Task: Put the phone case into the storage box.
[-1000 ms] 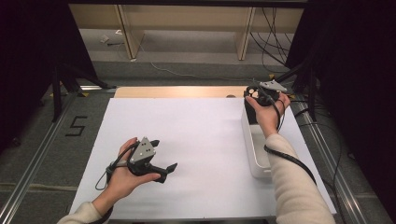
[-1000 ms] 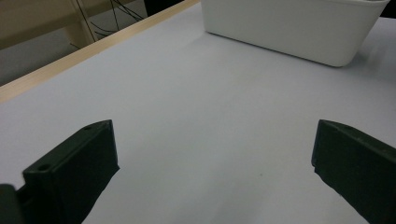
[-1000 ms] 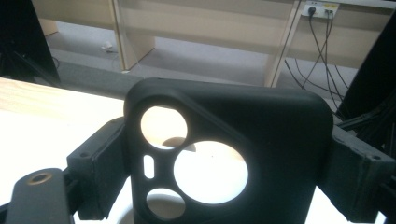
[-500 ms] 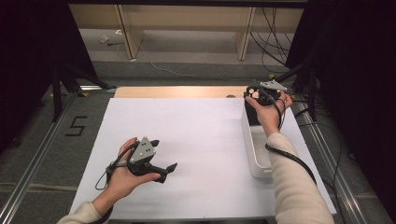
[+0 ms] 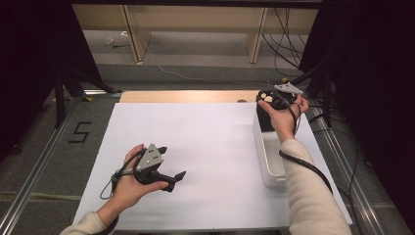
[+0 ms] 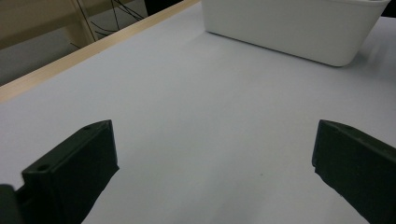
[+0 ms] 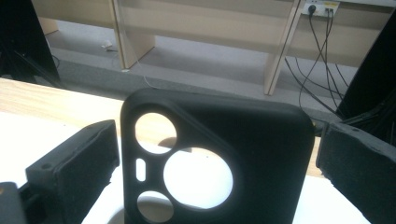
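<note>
Phone case being let go over the far end of the white bin

At lower left of the high view the left gripper hovers over the white table cover, jaws apart and empty. At right, the right gripper sits above the white bin; its jaws have just been opening, and the black phone case stands upright between them with gaps on both sides. A straight upward retreat, without brushing the case, would probably serve best.

Probably a lab: cables, dark curtains, numbered floor.
</note>
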`<state>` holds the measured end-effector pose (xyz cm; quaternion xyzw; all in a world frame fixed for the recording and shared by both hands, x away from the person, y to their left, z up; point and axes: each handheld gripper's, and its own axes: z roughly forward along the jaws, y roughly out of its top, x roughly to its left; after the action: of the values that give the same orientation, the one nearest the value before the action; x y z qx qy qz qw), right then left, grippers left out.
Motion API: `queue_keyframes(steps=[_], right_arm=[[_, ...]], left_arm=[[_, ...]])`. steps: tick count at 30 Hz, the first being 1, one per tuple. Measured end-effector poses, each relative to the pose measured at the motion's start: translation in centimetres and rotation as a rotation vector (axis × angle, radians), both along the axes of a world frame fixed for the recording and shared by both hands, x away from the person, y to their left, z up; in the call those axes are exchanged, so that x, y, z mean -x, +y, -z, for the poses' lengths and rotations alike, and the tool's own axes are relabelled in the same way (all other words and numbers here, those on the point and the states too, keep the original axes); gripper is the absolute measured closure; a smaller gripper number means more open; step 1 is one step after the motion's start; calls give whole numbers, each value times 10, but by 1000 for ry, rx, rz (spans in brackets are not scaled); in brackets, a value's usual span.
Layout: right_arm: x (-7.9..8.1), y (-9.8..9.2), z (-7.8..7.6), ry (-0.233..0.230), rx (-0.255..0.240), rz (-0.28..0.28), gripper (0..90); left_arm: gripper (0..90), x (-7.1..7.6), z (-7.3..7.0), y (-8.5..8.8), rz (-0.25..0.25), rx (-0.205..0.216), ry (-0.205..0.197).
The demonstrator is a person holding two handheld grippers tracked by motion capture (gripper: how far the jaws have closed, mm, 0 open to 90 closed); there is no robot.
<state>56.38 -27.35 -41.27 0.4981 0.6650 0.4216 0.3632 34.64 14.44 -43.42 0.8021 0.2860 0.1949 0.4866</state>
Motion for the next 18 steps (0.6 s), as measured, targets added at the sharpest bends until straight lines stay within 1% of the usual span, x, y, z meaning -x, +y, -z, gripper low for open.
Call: queue_keyframes(steps=[6,9,18], right_arm=[[4,1,-2,-14,-11,-4,6],[6,2,-3,-10,-11,-6,6],[8,1,-5,-21,-9,-9,6]], left_arm=[[0,0,0,0,-4,-1,0],[0,0,0,0,-4,-1,-1],[0,0,0,0,-4,-1,-1]])
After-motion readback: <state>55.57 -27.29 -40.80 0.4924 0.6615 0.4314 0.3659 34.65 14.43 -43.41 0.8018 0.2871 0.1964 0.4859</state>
